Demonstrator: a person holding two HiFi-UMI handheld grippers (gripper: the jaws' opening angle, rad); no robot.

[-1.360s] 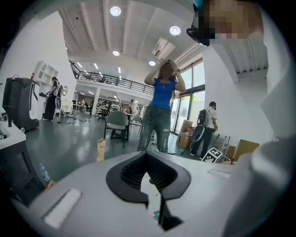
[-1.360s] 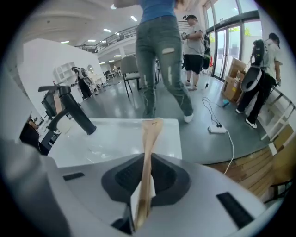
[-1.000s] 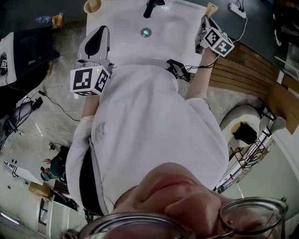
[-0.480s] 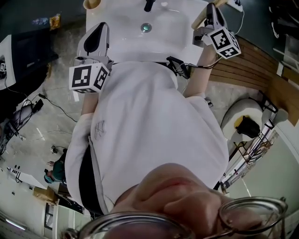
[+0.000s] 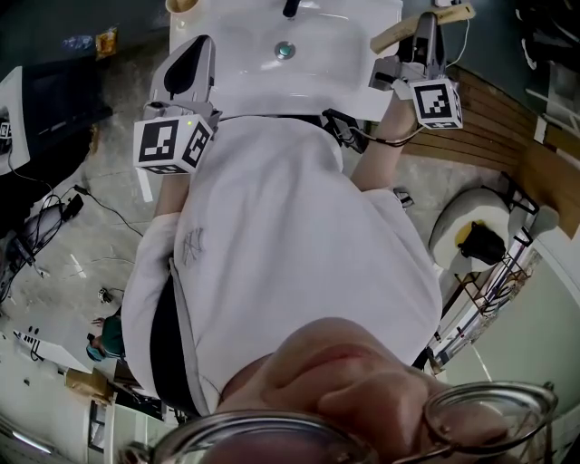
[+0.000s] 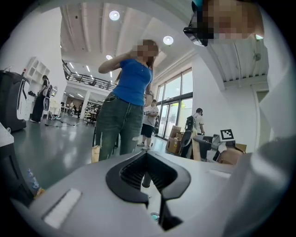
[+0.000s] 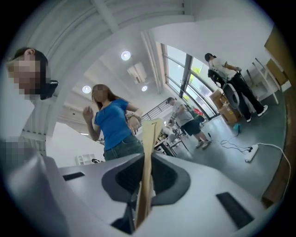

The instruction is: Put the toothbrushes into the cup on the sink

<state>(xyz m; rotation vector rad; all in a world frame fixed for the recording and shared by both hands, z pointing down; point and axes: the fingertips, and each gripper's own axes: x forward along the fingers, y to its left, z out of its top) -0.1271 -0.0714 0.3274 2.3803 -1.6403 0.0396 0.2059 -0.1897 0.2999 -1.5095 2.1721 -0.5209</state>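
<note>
Since a second back, the right gripper (image 5: 424, 32) is up off the sink's (image 5: 317, 72) right rim and has rolled. The toothbrush (image 5: 391, 36) it carries now lies crosswise above that corner. The left gripper (image 5: 199, 50) has hardly shifted.

Right gripper: jaws nearly together, pinching the flat pale handle edge-on. The handle runs out past the tips in the right gripper view.

Left gripper: tips meet and nothing is between them. It hangs over the sink's left front edge, pointing across the basin.

Beyond both grippers are the drain (image 5: 285, 51), then the faucet (image 5: 290, 9). The cup (image 5: 179, 5) stands at the sink's far left corner, straight ahead of the left gripper and well apart from the right one. No other toothbrush is in sight.

Step in hand (judgement): first brush picked and lifted, carry to cup starting.

Next move calls for:
- Travel leftward across the basin, keeping clear of the faucet.
- Tip the handle upright over the cup mouth.
- Lower one end in, then part the jaws.
</note>
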